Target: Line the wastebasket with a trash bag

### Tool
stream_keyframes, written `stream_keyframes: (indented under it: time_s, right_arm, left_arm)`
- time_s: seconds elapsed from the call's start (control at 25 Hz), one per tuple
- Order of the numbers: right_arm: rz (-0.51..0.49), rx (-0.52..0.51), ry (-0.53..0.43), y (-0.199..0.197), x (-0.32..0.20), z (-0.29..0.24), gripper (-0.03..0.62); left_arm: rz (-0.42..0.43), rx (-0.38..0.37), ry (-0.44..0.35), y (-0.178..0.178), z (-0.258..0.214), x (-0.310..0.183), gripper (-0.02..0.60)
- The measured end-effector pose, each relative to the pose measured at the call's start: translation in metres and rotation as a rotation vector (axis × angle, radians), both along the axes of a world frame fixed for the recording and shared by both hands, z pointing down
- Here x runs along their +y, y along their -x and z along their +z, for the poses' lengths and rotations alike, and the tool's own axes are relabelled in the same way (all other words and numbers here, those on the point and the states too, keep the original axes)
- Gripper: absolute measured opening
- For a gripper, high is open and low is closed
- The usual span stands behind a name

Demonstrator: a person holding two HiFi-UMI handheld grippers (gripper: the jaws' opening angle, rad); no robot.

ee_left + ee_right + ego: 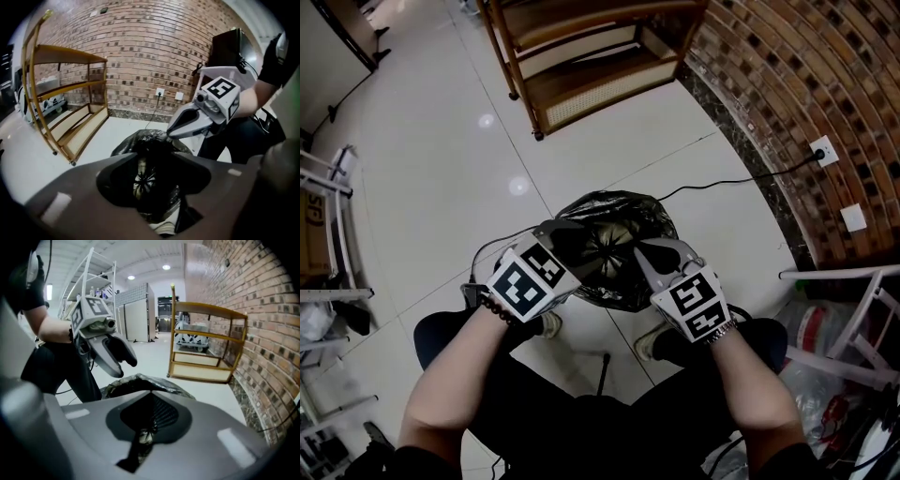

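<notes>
The wastebasket stands on the tiled floor between my feet. A black trash bag (614, 211) lines it and is folded over its rim. Its dark mesh wall (161, 411) shows in the right gripper view. My left gripper (572, 246) hovers over the bag's left rim. Its jaws stand apart, and in the left gripper view (155, 157) the bag (140, 138) shows through the gap. My right gripper (639, 251) is over the right rim with its tips together (150, 392). I cannot tell whether bag film is pinched there. Each gripper view shows the other gripper: the right (171, 133), the left (125, 367).
A wooden shelf unit (591, 56) stands beyond the basket, beside a brick wall (806, 84). A black cord (722, 183) runs over the floor to a wall socket (823, 150). White metal racks stand at the right (853, 277) and left (323, 187).
</notes>
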State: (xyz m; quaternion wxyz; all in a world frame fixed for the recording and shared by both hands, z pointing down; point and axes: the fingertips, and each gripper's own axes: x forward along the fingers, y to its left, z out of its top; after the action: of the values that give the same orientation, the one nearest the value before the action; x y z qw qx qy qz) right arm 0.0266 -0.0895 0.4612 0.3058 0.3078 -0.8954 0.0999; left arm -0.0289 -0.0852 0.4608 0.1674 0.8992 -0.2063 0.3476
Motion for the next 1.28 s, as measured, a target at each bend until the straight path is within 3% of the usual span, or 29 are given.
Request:
stream_keyframes:
  time_s: [0.12, 0.32, 0.6, 1.28]
  right_arm:
    - [-0.033, 0.049, -0.031, 0.011, 0.001, 0.007, 0.003]
    - [-0.068, 0.085, -0.037, 0.019, 0.005, 0.018, 0.003]
    - [-0.064, 0.043, 0.013, 0.023, 0.007, 0.025, 0.002]
    - [-0.047, 0.068, 0.044, 0.019, 0.008, 0.04, 0.002]
  left_arm:
    - [0.063, 0.004, -0.011, -0.018, 0.002, 0.012, 0.162]
    - [0.066, -0.021, -0.054, -0.031, 0.014, 0.011, 0.003]
    - [0.052, -0.039, -0.087, -0.039, 0.022, 0.005, 0.002]
    - [0.059, -0.099, -0.082, -0.034, 0.042, 0.007, 0.002]
